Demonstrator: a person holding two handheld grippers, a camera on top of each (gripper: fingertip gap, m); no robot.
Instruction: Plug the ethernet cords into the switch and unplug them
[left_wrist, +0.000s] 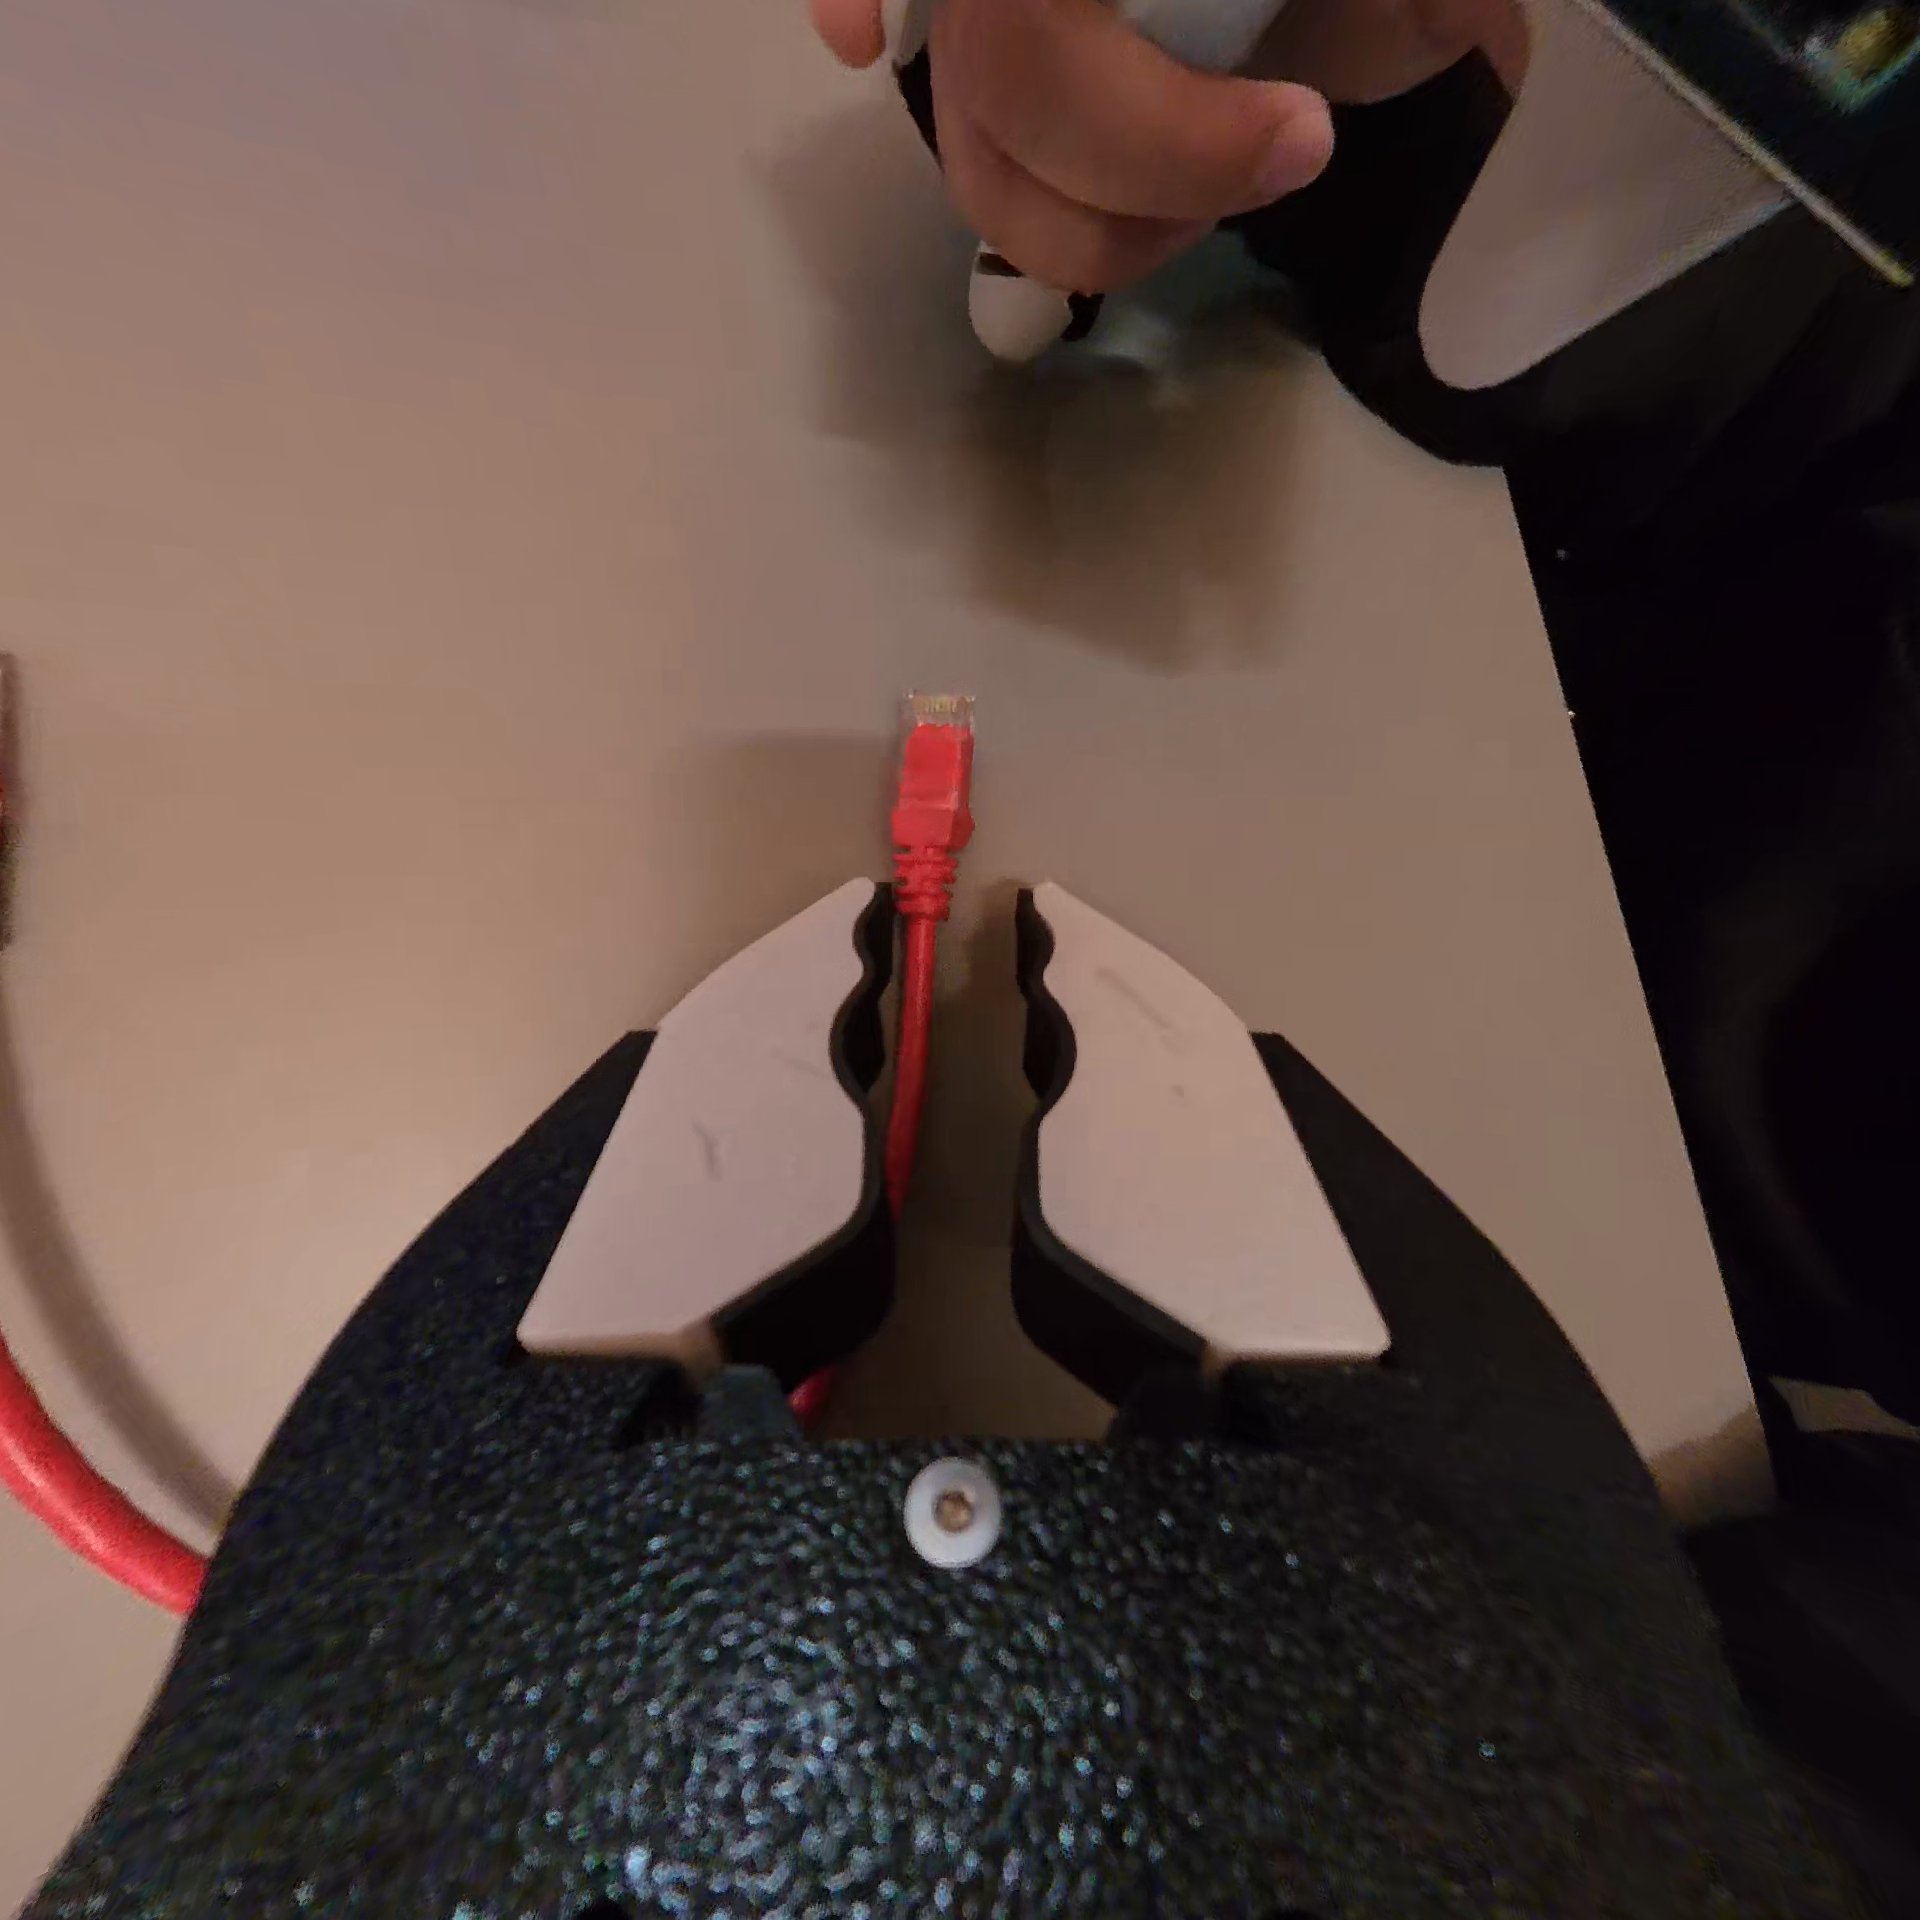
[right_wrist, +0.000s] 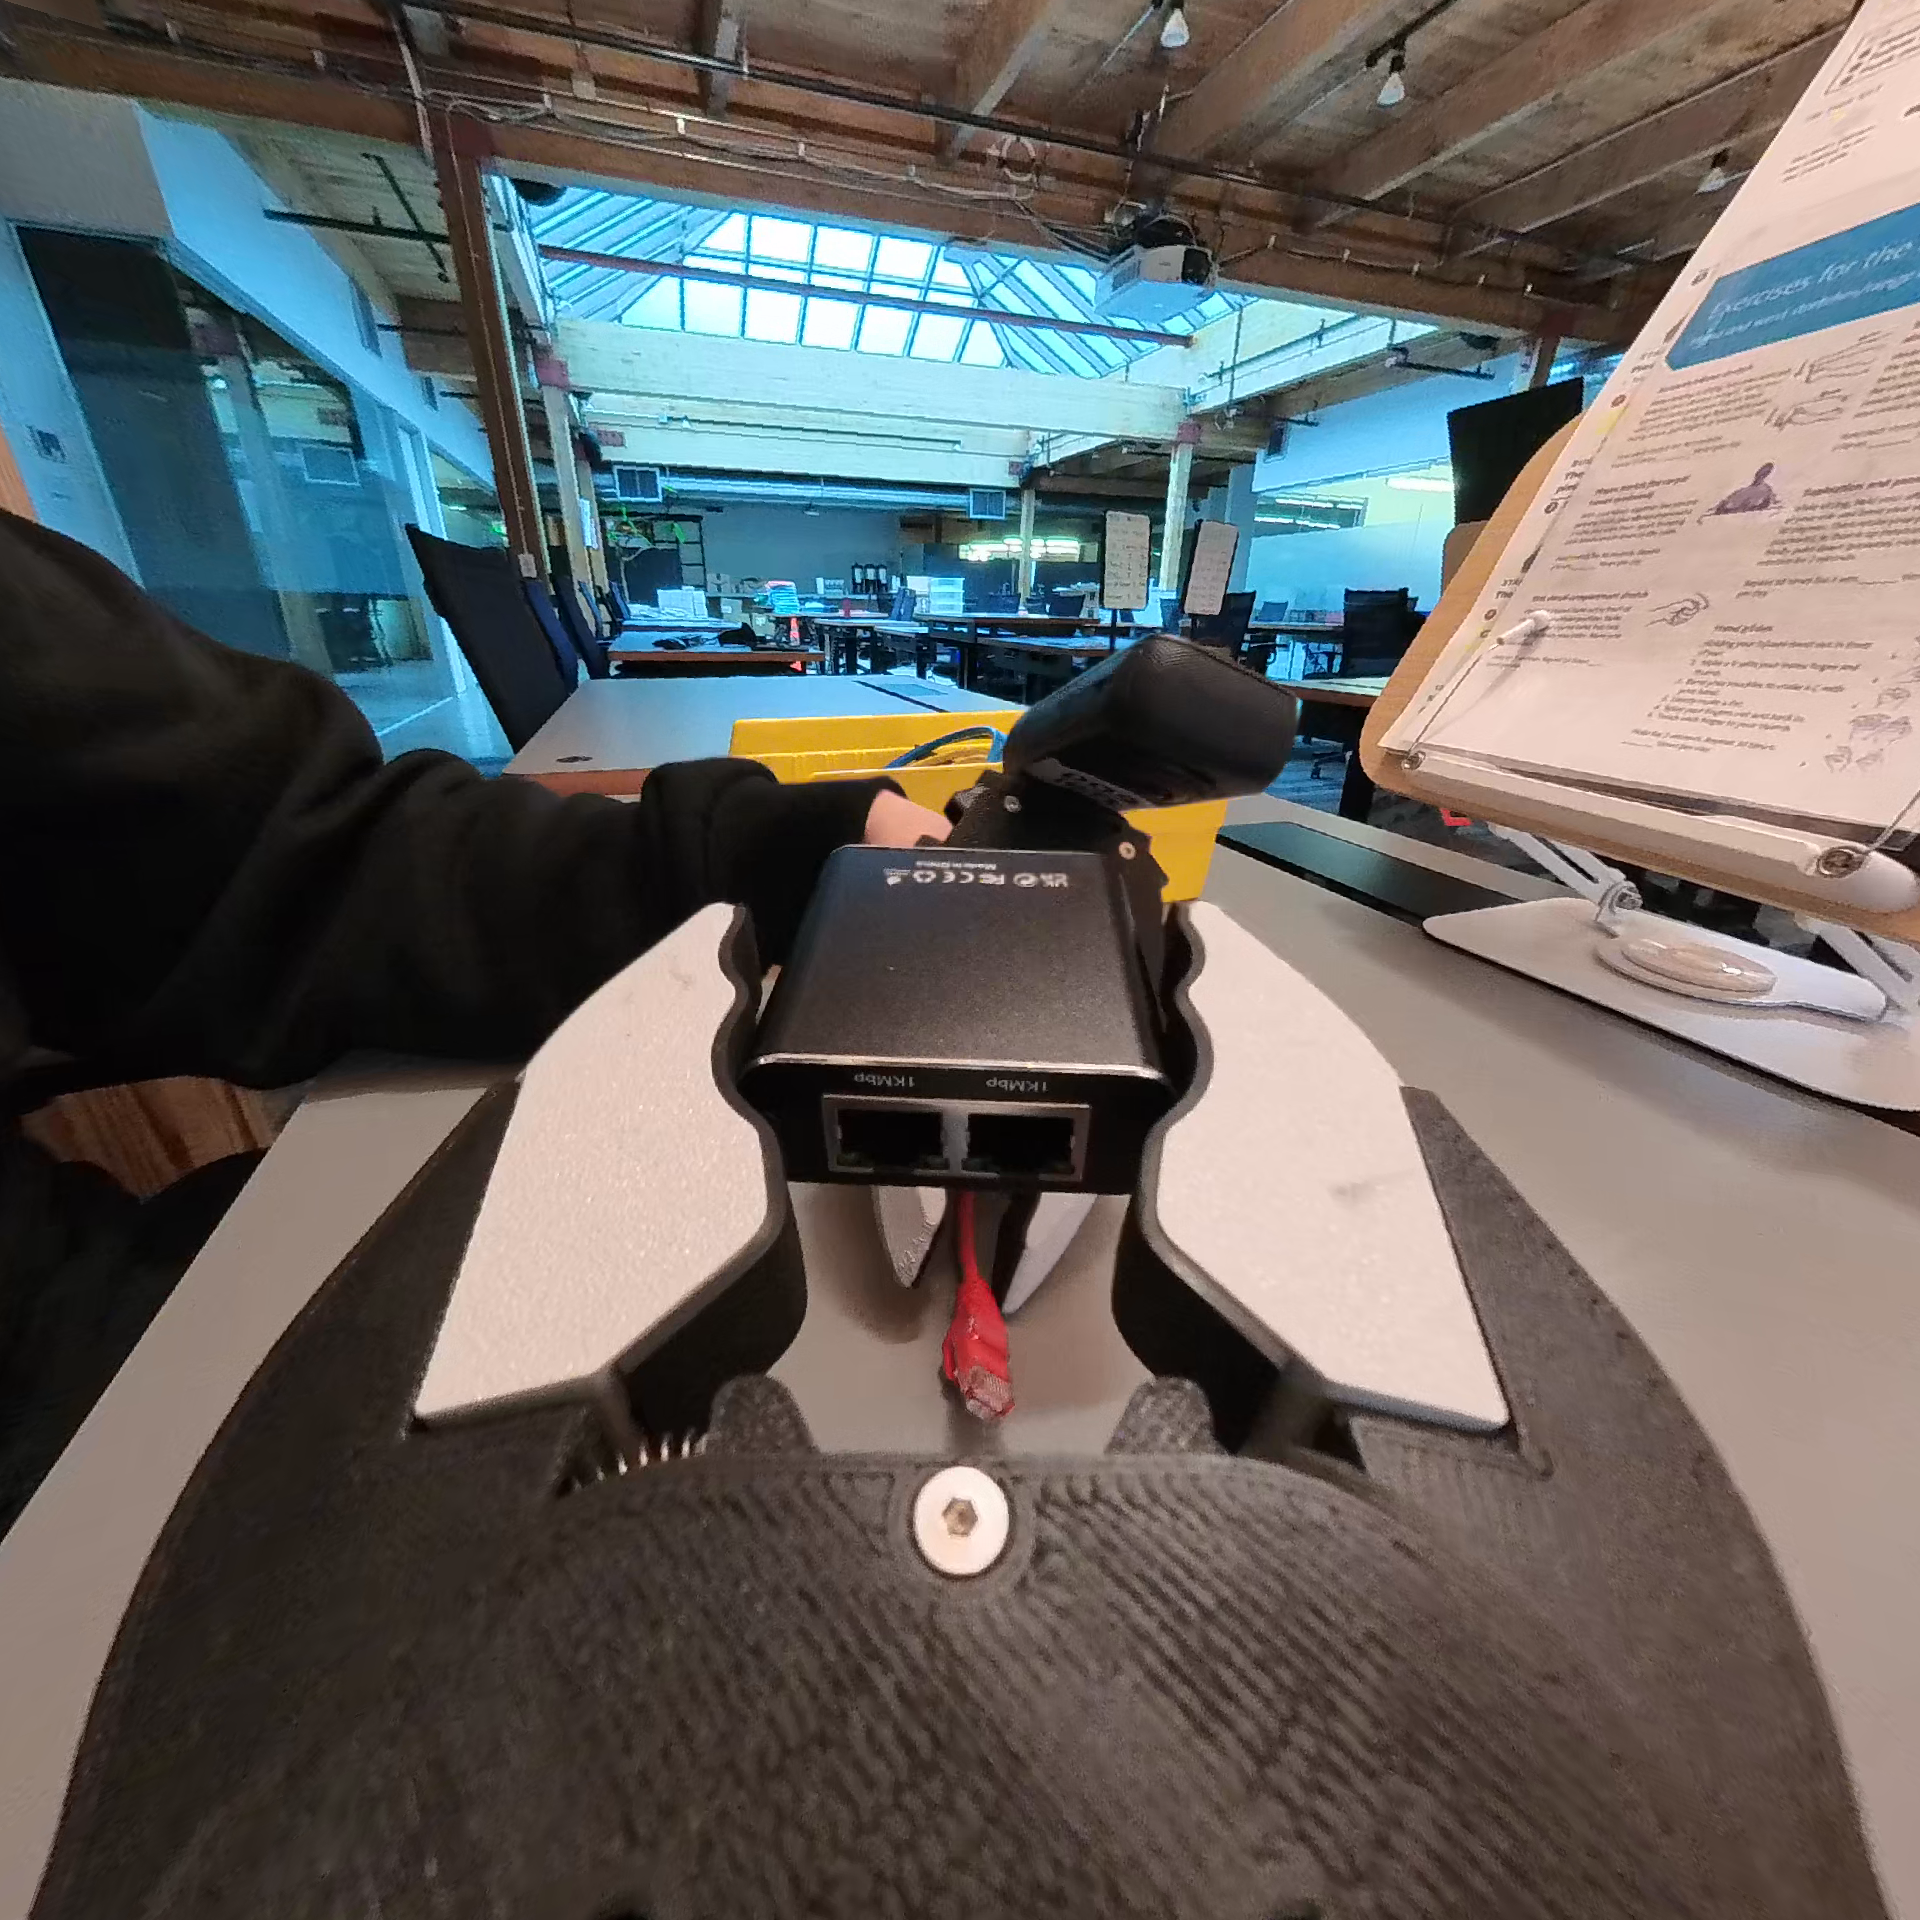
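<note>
My right gripper (right_wrist: 961, 1029) is shut on a small black switch (right_wrist: 951, 966) and holds it above the grey table (right_wrist: 1558, 1299). Its two ports (right_wrist: 956, 1138) face the camera and are empty. A red ethernet cord (left_wrist: 914, 1049) lies between my left gripper's (left_wrist: 945, 894) fingers, against the left finger (left_wrist: 748, 1122), with a gap to the right finger. Its plug (left_wrist: 935, 769) sticks out past the fingertips over the table. In the right wrist view the plug (right_wrist: 977, 1361) lies below the switch, with the left gripper's fingertips (right_wrist: 909, 1236) on either side of the cord.
The red cord loops round at the left (left_wrist: 62, 1475). The table's edge (left_wrist: 1621, 883) runs down the right of the left wrist view. A yellow bin (right_wrist: 831, 743) stands behind the switch. A document stand (right_wrist: 1662, 623) stands at the right.
</note>
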